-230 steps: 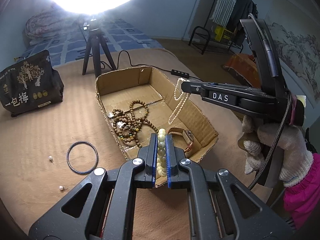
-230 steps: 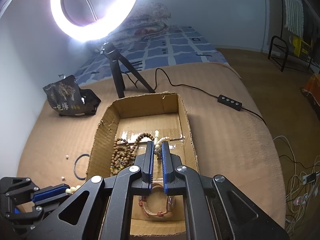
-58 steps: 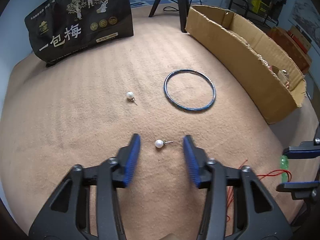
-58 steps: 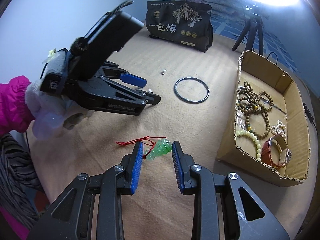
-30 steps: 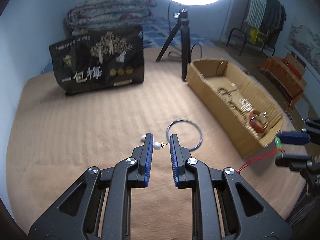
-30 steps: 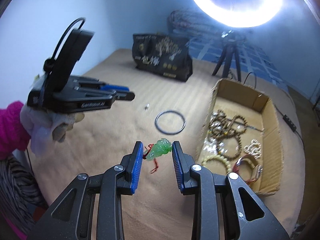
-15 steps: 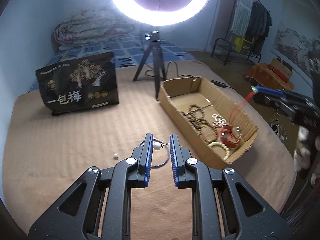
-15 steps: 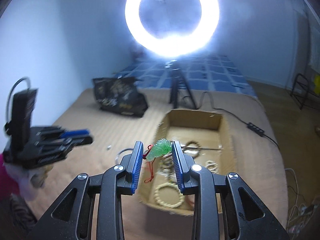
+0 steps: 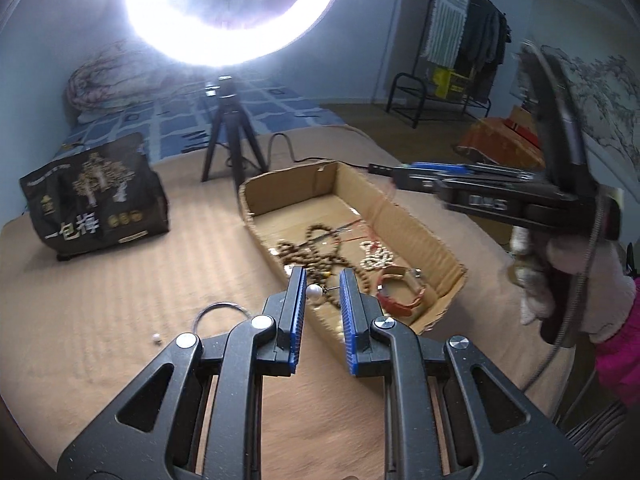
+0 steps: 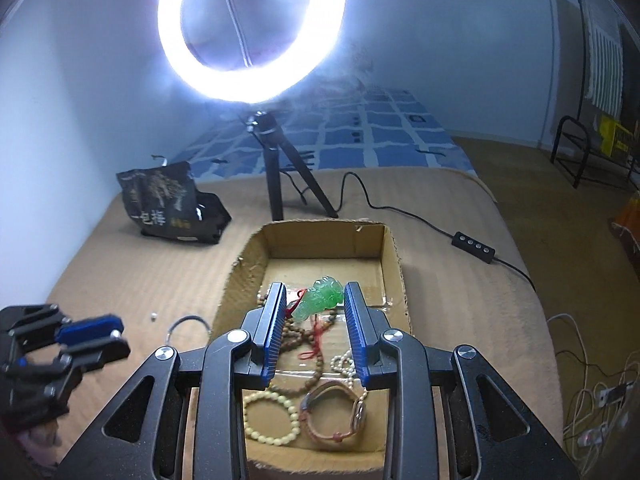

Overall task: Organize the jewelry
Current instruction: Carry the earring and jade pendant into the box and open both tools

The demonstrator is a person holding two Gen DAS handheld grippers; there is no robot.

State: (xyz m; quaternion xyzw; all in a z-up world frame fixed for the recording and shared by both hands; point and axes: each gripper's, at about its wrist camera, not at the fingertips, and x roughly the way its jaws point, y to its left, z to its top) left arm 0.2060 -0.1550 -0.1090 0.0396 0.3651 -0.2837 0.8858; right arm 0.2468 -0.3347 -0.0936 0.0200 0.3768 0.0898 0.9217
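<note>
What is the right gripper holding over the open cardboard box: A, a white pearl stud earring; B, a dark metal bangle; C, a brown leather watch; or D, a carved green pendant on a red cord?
D: the right gripper clamps the carved green pendant between its blue pads, its red cord dangling above the cardboard box.

A ring light [image 9: 234, 8] on a tripod blazes at the top of both views, its glare blown out to pure white and hazing the wall around it. The rest of the room sits dim and bluish. Fisheye bending curves the edges, with dark vignetted corners. In the left wrist view motion blur smears the cardboard box [image 9: 420, 236] and the right gripper [image 9: 404, 172].
</note>
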